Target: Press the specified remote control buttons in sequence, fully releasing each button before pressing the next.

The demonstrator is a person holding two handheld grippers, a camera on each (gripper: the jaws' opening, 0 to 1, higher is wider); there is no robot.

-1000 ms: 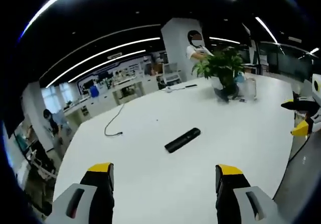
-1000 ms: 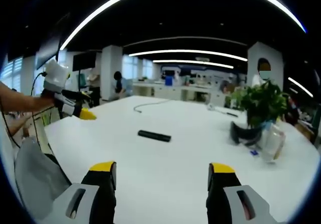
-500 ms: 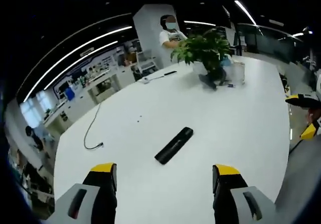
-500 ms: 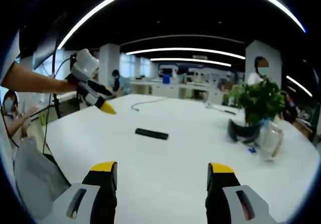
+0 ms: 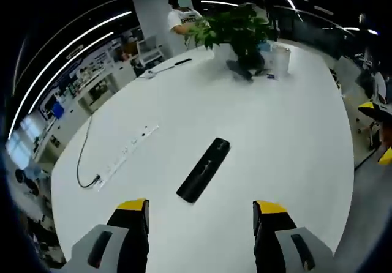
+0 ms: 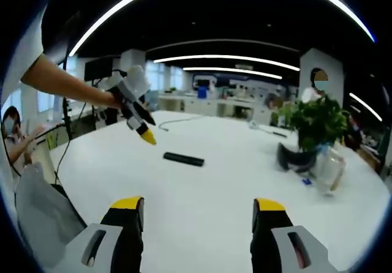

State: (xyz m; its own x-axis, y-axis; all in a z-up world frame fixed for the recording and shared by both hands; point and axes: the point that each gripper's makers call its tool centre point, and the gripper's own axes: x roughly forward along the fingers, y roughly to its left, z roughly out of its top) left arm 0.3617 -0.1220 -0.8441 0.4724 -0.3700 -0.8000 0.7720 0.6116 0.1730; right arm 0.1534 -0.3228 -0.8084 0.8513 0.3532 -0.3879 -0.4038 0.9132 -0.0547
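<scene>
Two yellow-tipped jaws of the left gripper point(image 5: 200, 210) stand wide apart just short of the black remote control point(image 5: 203, 169), which lies flat mid-table with bare white table point(image 5: 294, 132) all round. Right gripper point(image 6: 197, 209) — equally wide, holding nothing — hangs well back. Farther off, near the far edge, a potted plant point(image 5: 236, 31).

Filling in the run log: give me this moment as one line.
stage: approach | left gripper: open, above table, near remote | right gripper: open, back from remote | remote: flat, untouched | buttons: none pressed yet
</scene>
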